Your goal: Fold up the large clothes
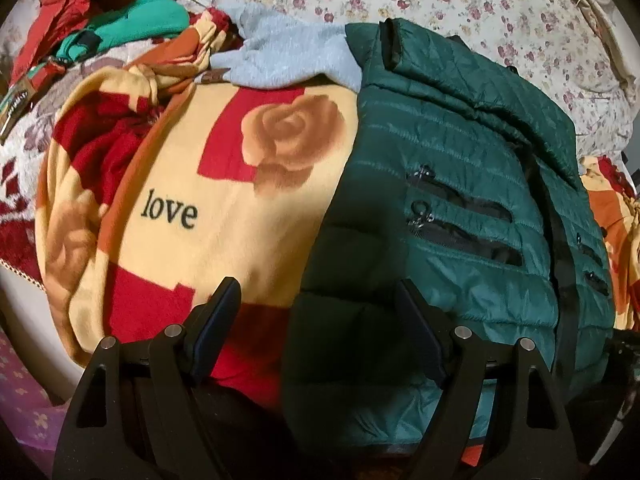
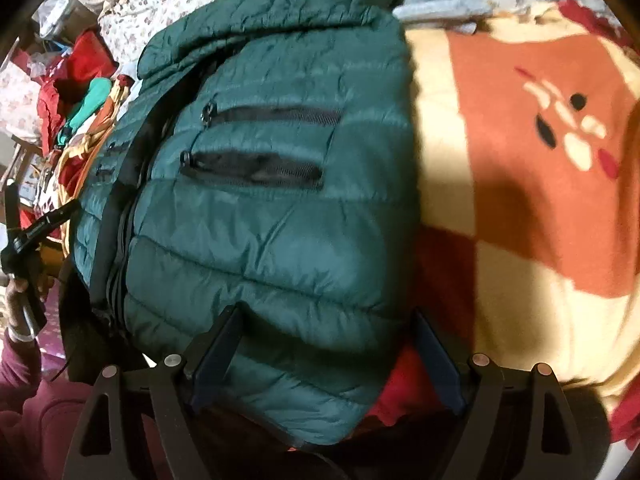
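**Operator:** Left wrist view. Report the garment and the left tongs [image 1: 316, 300].

**Technician:** The green quilted jacket [image 1: 460, 184] lies ahead of the tongs and to their right, on a yellow blanket printed with roses [image 1: 224, 184] that covers the bed. Its near hem sits between the two fingers and under the right one. The jaws stand wide apart and grip nothing. Beyond the jacket, a grey garment [image 1: 280, 56]; far left, red and teal clothes.

**Operator:** Handling estimate?

**Technician:** Judged light, puffy and soft, with a slick shell likely to slide in the pads. Take hold at the stitched hem or the corner, where the padding compresses thin.

**Operator:** Right wrist view.

**Technician:** The jacket [image 2: 256, 216] fills the space directly ahead of the right tongs [image 2: 328, 320]; its lower corner lies between the fingers. The jaws are wide apart, with no pinch visible. Appearance: dark green, horizontal quilting, two black zip pockets [image 2: 260, 140], and a black front zip on the tongs' left. It lies front up with its sleeve area bunched at the far end. To the right, bare blanket. The person's other hand [image 2: 18, 296] shows at far left.
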Demonstrator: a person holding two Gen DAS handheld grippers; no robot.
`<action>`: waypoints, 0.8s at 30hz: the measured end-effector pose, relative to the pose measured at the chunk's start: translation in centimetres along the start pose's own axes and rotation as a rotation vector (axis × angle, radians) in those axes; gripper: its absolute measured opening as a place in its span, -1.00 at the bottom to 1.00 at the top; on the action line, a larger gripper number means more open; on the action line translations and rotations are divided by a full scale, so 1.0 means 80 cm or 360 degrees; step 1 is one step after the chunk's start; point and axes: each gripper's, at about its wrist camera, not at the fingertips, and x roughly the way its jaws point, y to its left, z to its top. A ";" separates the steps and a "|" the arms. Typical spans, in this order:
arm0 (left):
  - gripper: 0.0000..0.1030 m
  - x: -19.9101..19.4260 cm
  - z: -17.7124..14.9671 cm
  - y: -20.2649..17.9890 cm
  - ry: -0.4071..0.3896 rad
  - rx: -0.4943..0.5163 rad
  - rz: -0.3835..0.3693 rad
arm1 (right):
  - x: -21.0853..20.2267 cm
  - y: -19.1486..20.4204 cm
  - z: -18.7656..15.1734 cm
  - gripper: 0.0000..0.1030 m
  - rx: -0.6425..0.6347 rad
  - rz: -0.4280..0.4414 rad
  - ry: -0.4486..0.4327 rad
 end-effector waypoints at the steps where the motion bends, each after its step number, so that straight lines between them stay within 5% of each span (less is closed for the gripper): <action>1: 0.55 0.001 -0.001 0.000 0.0007 -0.0001 -0.0001 | 0.002 0.000 -0.001 0.61 0.0005 0.0019 0.0005; 24: 0.55 0.009 -0.018 -0.004 0.0041 0.0005 -0.0021 | 0.009 0.004 -0.016 0.67 -0.0037 0.0071 0.0018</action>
